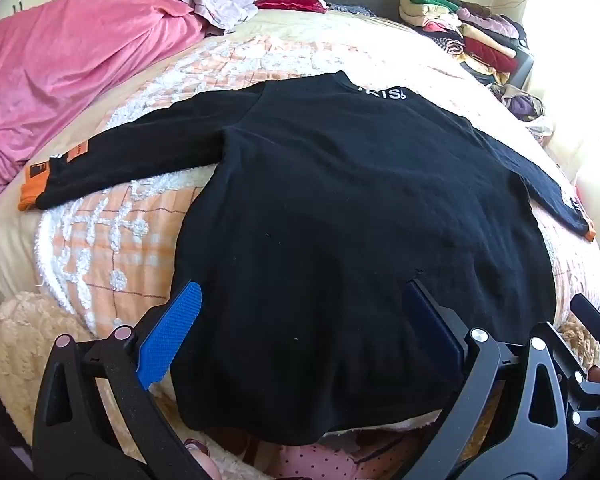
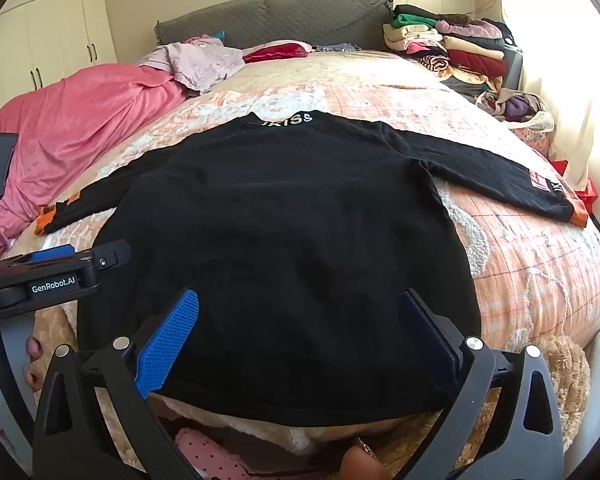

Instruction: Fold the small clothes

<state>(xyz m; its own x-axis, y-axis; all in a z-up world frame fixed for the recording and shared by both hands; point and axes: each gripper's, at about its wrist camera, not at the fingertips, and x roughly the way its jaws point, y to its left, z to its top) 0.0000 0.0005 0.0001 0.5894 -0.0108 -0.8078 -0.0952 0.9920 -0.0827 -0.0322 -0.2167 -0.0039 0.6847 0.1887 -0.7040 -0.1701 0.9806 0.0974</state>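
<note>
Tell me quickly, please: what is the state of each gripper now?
Left gripper: open, holding nothing, fingers spread over the black shirt.
Right gripper: open, holding nothing, fingers spread over the same shirt.

Grey headboard (image 2: 276,16), white wardrobes (image 2: 56,36), bright window (image 2: 556,20) on the right.

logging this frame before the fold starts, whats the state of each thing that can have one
black long-sleeved top: spread flat on the bed, both sleeves out, not yet folded
left gripper: open, over the top's hem, holding nothing
right gripper: open, over the hem, holding nothing
pink blanket: crumpled in a heap
clothes stack: folded, piled by the headboard
wardrobe doors: shut
</note>
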